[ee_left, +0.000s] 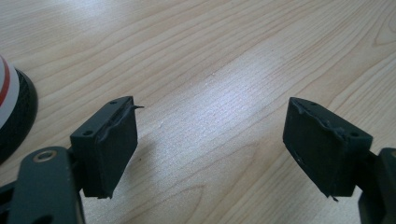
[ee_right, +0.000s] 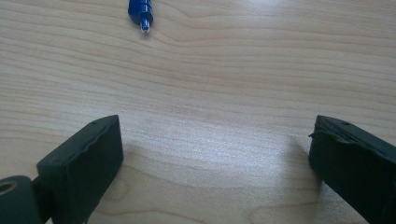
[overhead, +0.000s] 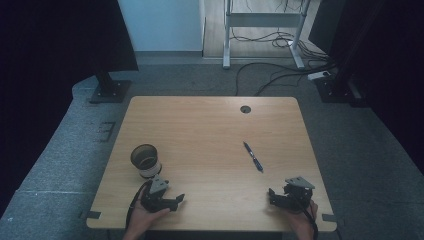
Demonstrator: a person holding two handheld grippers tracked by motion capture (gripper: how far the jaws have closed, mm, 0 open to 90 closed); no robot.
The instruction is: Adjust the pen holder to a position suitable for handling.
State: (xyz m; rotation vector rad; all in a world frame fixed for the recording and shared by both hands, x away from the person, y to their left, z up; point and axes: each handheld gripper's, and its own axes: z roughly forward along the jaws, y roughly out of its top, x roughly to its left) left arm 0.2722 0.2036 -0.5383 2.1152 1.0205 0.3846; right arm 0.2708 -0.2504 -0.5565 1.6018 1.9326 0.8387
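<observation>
A blue pen (overhead: 253, 156) lies on the wooden table (overhead: 210, 130), right of centre; its tip (ee_right: 141, 13) points toward my right gripper. A dark cup (overhead: 145, 160) with a white band lies tipped at the left front, and its edge (ee_left: 11, 112) appears at the left of the left gripper view. My left gripper (overhead: 179, 199) rests near the front edge just below the cup, open, with bare wood between its jaws (ee_left: 210, 144). My right gripper (overhead: 271, 194) sits at the front right, below the pen, open and holding nothing (ee_right: 215, 154).
A round cable hole (overhead: 245, 109) sits near the table's far edge. Beyond the table are grey floor, cables (overhead: 280, 70), a white desk frame (overhead: 262, 20) and dark screens on stands at both sides.
</observation>
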